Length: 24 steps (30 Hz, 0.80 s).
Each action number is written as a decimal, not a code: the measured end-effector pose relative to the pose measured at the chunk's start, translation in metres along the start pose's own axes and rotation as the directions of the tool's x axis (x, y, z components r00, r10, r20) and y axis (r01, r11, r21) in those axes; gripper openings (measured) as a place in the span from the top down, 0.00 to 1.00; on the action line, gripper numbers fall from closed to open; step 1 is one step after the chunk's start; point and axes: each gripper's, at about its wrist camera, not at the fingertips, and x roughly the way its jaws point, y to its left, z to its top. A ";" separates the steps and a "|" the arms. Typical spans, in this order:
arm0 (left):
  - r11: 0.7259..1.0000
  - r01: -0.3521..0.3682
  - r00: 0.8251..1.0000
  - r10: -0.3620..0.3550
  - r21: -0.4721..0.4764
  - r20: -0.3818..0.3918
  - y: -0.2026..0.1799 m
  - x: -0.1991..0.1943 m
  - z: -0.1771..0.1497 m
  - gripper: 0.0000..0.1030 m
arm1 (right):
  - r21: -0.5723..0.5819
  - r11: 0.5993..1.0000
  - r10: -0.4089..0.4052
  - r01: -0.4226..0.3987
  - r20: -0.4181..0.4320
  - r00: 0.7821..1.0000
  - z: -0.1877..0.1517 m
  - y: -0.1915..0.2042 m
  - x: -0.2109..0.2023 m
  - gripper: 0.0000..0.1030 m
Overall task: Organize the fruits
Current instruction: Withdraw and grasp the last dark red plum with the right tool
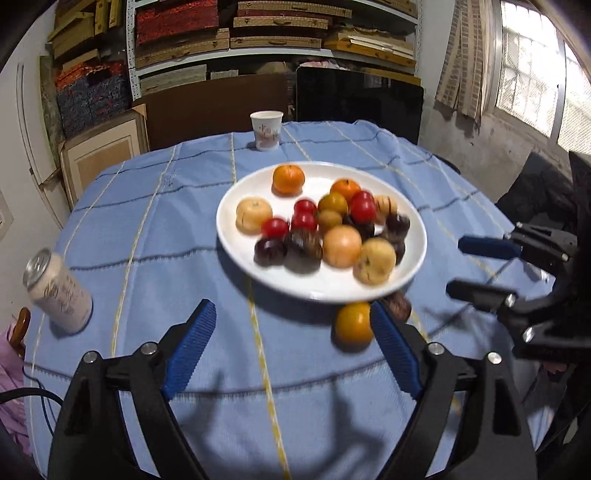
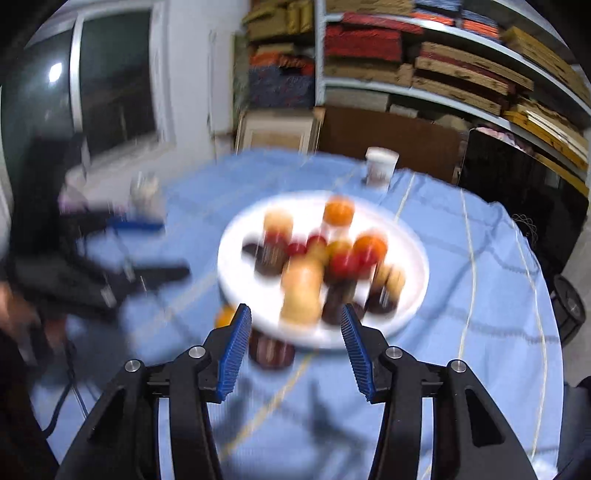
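Note:
A white plate (image 1: 258, 254) on the blue cloth holds several mixed fruits: oranges, red tomatoes, pale peaches and dark plums. An orange fruit (image 1: 354, 325) and a dark fruit (image 1: 398, 305) lie on the cloth just in front of the plate. My left gripper (image 1: 293, 312) is open and empty, its right finger beside the orange fruit. My right gripper (image 1: 458, 264) is open at the plate's right. In the blurred right wrist view the right gripper (image 2: 295, 321) is open, above the plate's (image 2: 236, 284) near rim and the dark fruit (image 2: 271, 350).
A paper cup (image 1: 266, 130) stands at the table's far edge. A drink can (image 1: 57, 291) stands at the left edge. Shelves with stacked boxes (image 1: 229, 33) and a dark panel (image 1: 358, 99) stand behind the round table.

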 end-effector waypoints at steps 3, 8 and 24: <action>0.999 0.009 0.999 -0.011 -0.045 -0.036 0.004 0.008 -0.022 0.19 | -0.003 1.000 0.001 -0.001 -0.057 0.998 -0.017 0.011 0.020 0.51; 0.998 0.011 0.998 -0.014 -0.065 -0.059 0.003 0.020 -0.036 0.19 | 0.002 1.000 -0.010 0.011 -0.109 0.994 -0.017 0.020 0.047 0.52; 0.999 0.023 0.997 -0.025 -0.033 -0.070 -0.009 0.026 -0.032 0.19 | 0.112 0.993 -0.016 0.028 -0.110 0.994 -0.018 0.008 0.046 0.59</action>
